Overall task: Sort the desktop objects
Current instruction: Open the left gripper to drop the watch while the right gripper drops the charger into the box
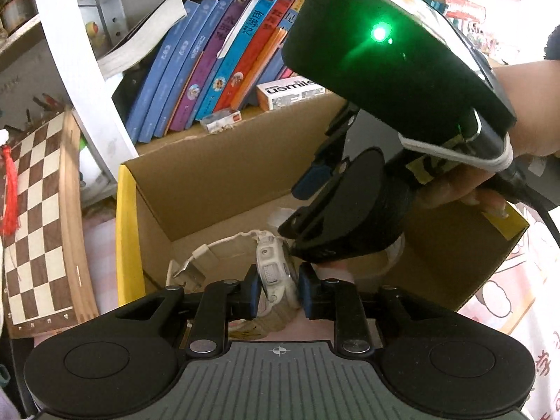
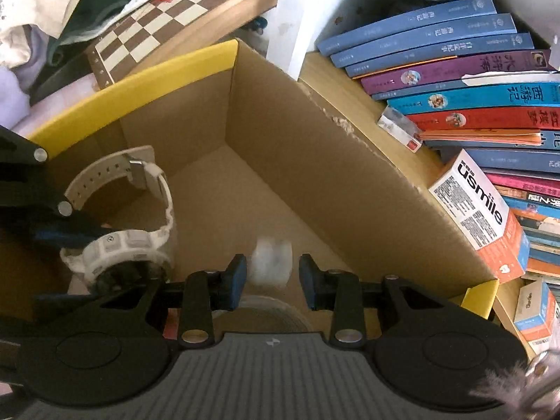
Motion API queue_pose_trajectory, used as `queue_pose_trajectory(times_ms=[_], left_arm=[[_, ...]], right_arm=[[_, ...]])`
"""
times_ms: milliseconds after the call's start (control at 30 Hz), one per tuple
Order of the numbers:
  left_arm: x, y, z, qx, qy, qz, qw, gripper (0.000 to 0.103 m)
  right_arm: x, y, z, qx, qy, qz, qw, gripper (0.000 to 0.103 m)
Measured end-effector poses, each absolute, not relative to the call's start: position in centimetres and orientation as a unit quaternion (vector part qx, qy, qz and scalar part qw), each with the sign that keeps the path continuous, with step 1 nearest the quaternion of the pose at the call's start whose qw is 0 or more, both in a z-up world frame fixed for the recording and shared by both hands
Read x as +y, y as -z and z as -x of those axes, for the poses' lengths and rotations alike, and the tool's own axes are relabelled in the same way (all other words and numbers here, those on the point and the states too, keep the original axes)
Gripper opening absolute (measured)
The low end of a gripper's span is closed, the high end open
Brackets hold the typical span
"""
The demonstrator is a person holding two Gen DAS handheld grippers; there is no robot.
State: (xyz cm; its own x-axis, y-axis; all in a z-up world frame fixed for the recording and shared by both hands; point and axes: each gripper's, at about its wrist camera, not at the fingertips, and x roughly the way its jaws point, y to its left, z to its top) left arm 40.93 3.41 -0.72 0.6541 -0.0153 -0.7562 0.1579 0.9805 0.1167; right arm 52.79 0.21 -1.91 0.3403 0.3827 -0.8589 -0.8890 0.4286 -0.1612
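Left wrist view has the left gripper point(image 1: 278, 292) pinching the white watch point(image 1: 273, 273) low inside the cardboard box point(image 1: 217, 182), strap running left-right with its face up-ish, so it's nearly dropped off, while the right gripper point(image 2: 273, 276) sits slightly spread around a blurry clear roll point(image 2: 272, 262), touching or not I can't tell.

matt brown cardboard box point(image 2: 315, 175), ridged white plastic watch point(image 2: 122, 245), glossy paper book spines point(image 2: 455, 101)

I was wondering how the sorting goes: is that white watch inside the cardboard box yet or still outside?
Inside. The white watch hangs within the cardboard box walls, between the pads of the left hand-held gripper.
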Motion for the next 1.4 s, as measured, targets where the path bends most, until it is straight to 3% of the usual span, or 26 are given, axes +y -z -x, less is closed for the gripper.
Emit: queue_pose_trajectory(times_ms=[333, 533, 767, 1033, 1400], left_arm=[[2.8, -1.3, -39.3, 0.379, 0.019, -0.123, 0.917, 0.062], [1.9, -3.7, -36.6, 0.338, 0.018, -0.125, 0.933, 0.068], [1.1, -5.7, -33.6, 0.306, 0.027, -0.113, 0.945, 0.072], [0.7, -7.6, -28.6, 0.27, 0.032, -0.101, 0.957, 0.085], [1.3, -8.0, -22.3, 0.262, 0.037, -0.079, 0.961, 0.091]], right_arm=[[-1.8, -0.5, -52.2, 0.371, -0.414, 0.292, 0.779, 0.056], [-4.5, -3.5, -50.6, 0.345, -0.401, 0.258, 0.808, 0.064], [-7.1, -6.0, -47.4, 0.316, -0.389, 0.238, 0.832, 0.067], [-10.7, -8.7, -41.7, 0.282, -0.381, 0.196, 0.858, 0.081], [-14.4, -9.5, -32.9, 0.274, -0.353, 0.158, 0.88, 0.086]])
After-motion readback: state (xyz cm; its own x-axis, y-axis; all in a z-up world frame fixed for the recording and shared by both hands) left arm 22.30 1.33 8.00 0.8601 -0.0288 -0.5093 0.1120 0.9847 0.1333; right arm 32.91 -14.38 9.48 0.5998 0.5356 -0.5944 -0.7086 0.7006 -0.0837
